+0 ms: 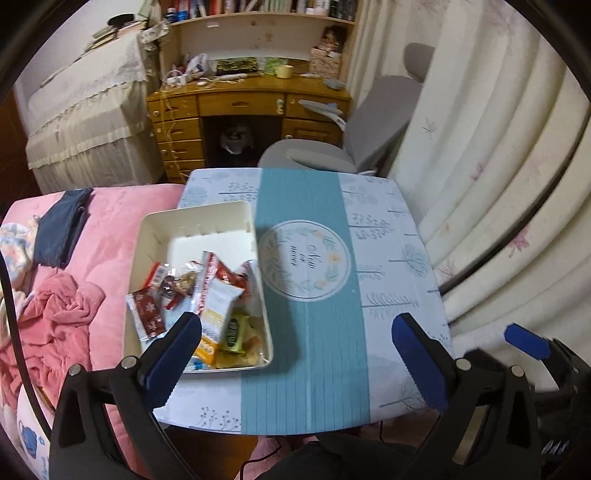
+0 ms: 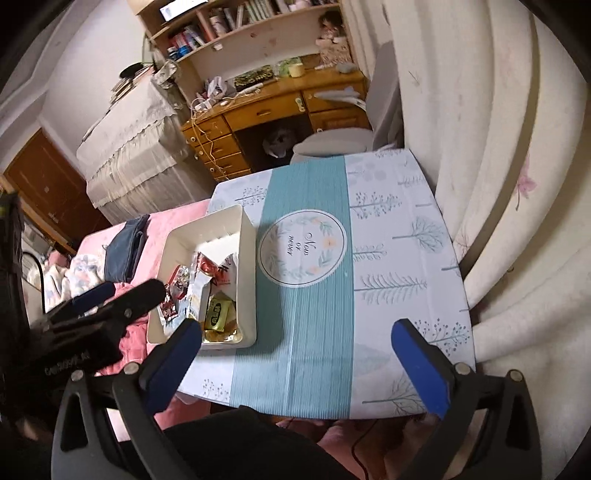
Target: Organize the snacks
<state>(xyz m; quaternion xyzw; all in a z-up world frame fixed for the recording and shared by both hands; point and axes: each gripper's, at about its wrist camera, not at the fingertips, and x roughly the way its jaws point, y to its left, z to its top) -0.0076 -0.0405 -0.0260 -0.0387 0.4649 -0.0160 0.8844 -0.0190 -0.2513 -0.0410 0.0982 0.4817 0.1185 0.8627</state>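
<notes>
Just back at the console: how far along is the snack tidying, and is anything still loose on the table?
Done, it seems: the snack packets sit piled in the near half of the white bin on the table; no loose packets show on the cloth. In hand: nothing, since the left gripper and right gripper are both open and empty above the table. Left: probably only straightening the pile, if anything.

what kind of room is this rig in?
Most likely a bedroom doubling as a study: a bed with pink bedding beside the small cloth-covered table, a wooden desk with a bookshelf above it, and long curtains.
</notes>
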